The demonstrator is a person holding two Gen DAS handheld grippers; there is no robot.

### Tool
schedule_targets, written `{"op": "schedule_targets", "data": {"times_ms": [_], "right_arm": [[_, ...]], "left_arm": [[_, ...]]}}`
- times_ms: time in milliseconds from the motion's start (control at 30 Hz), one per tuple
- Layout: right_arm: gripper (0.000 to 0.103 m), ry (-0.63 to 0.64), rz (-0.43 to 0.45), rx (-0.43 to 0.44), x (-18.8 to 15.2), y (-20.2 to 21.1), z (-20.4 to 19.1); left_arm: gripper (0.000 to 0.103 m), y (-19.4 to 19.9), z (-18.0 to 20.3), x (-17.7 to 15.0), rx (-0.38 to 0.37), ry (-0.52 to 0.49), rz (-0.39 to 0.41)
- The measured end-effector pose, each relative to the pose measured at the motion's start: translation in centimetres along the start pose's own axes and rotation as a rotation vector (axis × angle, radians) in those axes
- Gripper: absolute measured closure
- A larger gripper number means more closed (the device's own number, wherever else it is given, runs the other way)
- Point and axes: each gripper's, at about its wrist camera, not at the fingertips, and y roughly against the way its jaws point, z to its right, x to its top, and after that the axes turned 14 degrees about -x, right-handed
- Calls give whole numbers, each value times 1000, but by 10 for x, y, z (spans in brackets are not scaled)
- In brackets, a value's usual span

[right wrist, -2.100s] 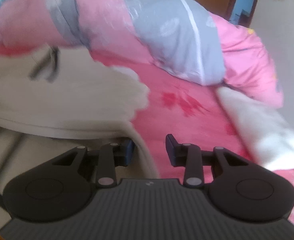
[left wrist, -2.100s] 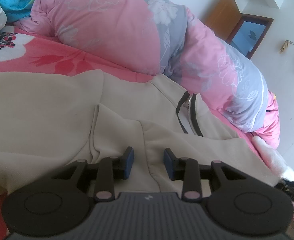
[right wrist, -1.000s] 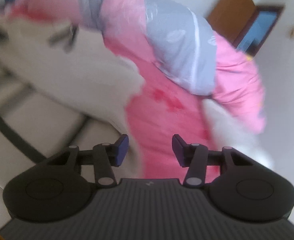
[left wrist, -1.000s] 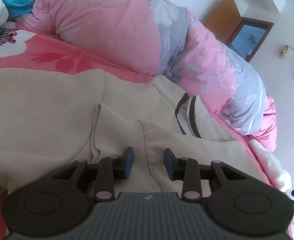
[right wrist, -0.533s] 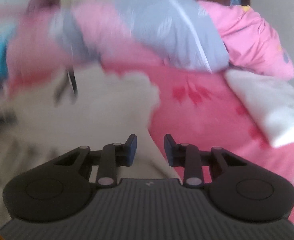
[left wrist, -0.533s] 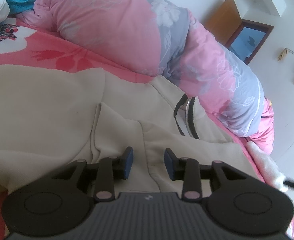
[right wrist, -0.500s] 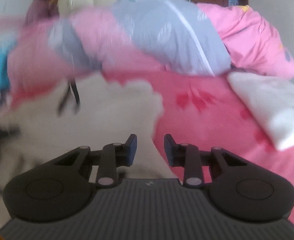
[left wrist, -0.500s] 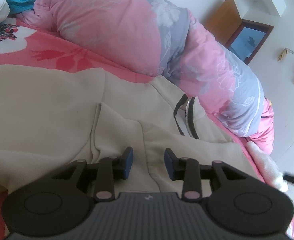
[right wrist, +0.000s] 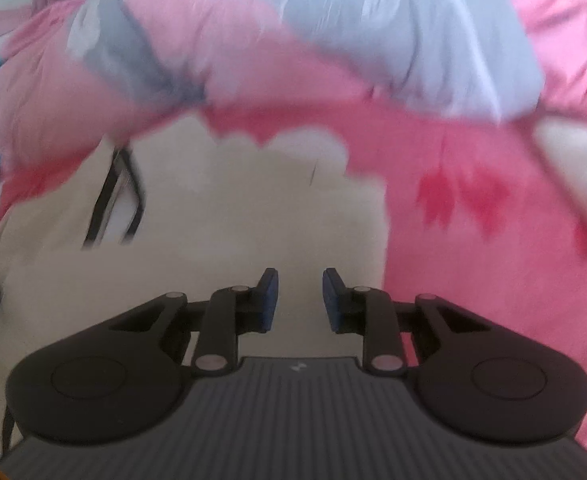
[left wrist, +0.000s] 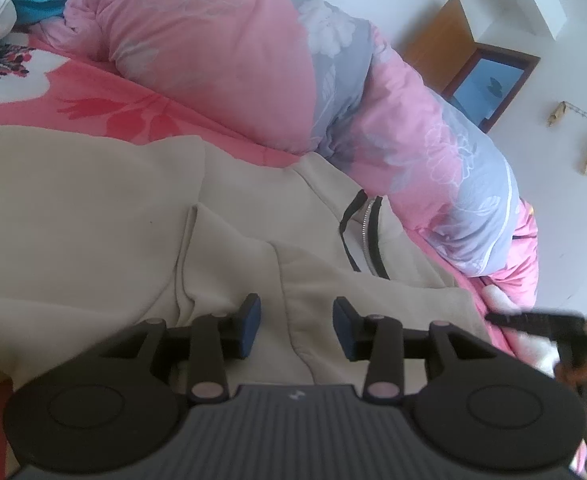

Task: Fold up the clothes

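Soft cream jacket (left wrist: 93, 216) lies flat on the pink bed (left wrist: 105, 116). It looks floppy and light, so grab an edge or hem. Left gripper (left wrist: 296, 322) is opening, empty; right gripper (right wrist: 300, 300) is closing on nothing

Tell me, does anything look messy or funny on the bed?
Only a little. The beige jacket lies rumpled on the pink sheet, with a bunched fold near the left gripper, so it is not yet neatly folded. The pink quilt is heaped behind it. Nothing looks torn or spilled.
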Motion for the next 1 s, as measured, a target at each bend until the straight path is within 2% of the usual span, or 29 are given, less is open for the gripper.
{"op": "schedule_targets", "data": {"times_ms": [67,167,333,433,500,567,600,667,733,867,933,1000], "right_arm": [[80,-31,3,-22,12,-25,2],[80,-57,-71,-65,6,-69,-1],[79,-151,-80,-69,29,-65,6],[80,-209,-84,-112,38,-79,10],[80,-189,-124,-156,34,-97,3],[79,-151,-95,-208,36,-89,-10],[78,-148,-72,-205,38,-78,-17],[78,-150,-13,-83,39,-43,-35],[78,-78,1,61,35,-7,-65],[78,136,-98,367,8,28,-146],[80,234,-147,435,-11,23,-187],[79,319,-159,412,-29,6,-225]], "left_arm": [[61,0,-1,0,-4,4,2],[61,1,-1,0,-8,5,4],[61,3,1,-1,-2,-4,5],[59,5,6,-2,17,-37,0],[58,6,11,-3,30,-64,-5],[57,7,14,-5,41,-82,-9],[57,8,15,-5,46,-89,-11],[57,8,17,-5,58,-102,-18],[57,8,19,-6,71,-116,-23],[57,8,20,-8,85,-129,-18],[57,7,20,-10,91,-139,-15],[58,8,20,-10,95,-141,-14]]}}
